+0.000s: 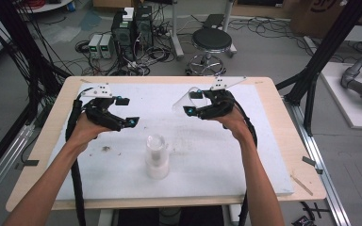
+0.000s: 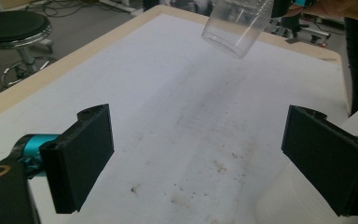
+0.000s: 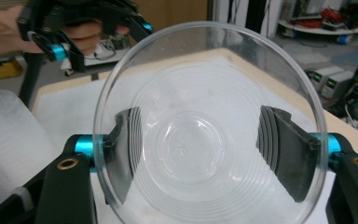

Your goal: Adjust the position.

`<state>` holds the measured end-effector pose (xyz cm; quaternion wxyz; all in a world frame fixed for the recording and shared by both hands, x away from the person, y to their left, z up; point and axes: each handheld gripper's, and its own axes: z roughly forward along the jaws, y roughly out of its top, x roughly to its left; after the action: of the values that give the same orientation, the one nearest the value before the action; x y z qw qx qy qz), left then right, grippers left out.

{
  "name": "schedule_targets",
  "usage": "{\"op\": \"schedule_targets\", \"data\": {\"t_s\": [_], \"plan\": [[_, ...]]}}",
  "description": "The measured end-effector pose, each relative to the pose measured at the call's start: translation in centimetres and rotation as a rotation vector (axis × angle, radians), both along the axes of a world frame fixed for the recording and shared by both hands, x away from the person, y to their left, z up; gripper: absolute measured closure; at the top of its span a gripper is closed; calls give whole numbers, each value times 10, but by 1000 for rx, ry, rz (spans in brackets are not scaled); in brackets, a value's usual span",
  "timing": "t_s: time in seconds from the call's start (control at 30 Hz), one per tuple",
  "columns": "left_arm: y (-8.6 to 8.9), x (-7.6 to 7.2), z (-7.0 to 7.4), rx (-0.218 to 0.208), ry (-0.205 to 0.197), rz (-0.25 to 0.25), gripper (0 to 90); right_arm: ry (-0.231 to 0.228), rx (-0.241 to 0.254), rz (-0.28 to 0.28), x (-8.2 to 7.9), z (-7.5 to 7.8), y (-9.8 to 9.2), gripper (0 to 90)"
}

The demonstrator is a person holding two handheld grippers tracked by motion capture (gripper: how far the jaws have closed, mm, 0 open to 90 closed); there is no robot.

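The clear plastic cup point(image 3: 209, 126) is hard to make out in the high view, where it is showing as no more than a faint glassy shape point(image 1: 185, 100) against the white foam board point(image 1: 264, 155) covering the wooden table point(image 1: 290, 127). In the right gripper view its open mouth is facing the camera, its rim is running off the bottom edge, and both black jaws are blurring behind the ribbed wall.

The right gripper point(image 3: 209, 154) is clamping this cup, one jaw pressing on each side of the wall, the cup lying between them and tilted on its side, raised off the board near the far right part of the board. In the left gripper view the same cup point(image 2: 237, 25) is hanging at the top, cut off by the frame, base pointing down toward the board.

The left gripper point(image 2: 193, 154) is standing wide open above the stained board, with nothing between its jaws. Its right jaw is overlapping a pale, blurred shape at the lower right corner.

In the high view a stack of clear plastic cups point(image 1: 157, 157) is standing upright near the middle of the board, between the two forearms. The left gripper point(image 1: 125, 112) is hovering beyond and left of the stack, well apart from the right one point(image 1: 193, 102).
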<state>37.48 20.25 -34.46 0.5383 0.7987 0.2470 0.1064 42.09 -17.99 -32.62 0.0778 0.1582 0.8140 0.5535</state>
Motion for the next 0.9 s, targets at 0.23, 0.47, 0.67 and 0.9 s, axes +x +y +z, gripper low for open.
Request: {"op": "schedule_targets", "data": {"t_s": [0.23, 0.47, 0.67, 0.9], "plan": [[16, -21, -21, 4, -19, 122, 92, 35, -95, -55, 1, -3, -2, 324], [32, -41, -56, -49, -13, 218, 92, 53, -197, -130, 2, -5, -2, 324], [37, -54, -82, -54, -9, 253, 92, 48, -276, -167, 1, -4, 1, 325], [39, -65, -95, -61, -10, 248, 92, 50, -308, -185, -1, -2, 1, 325]]}}
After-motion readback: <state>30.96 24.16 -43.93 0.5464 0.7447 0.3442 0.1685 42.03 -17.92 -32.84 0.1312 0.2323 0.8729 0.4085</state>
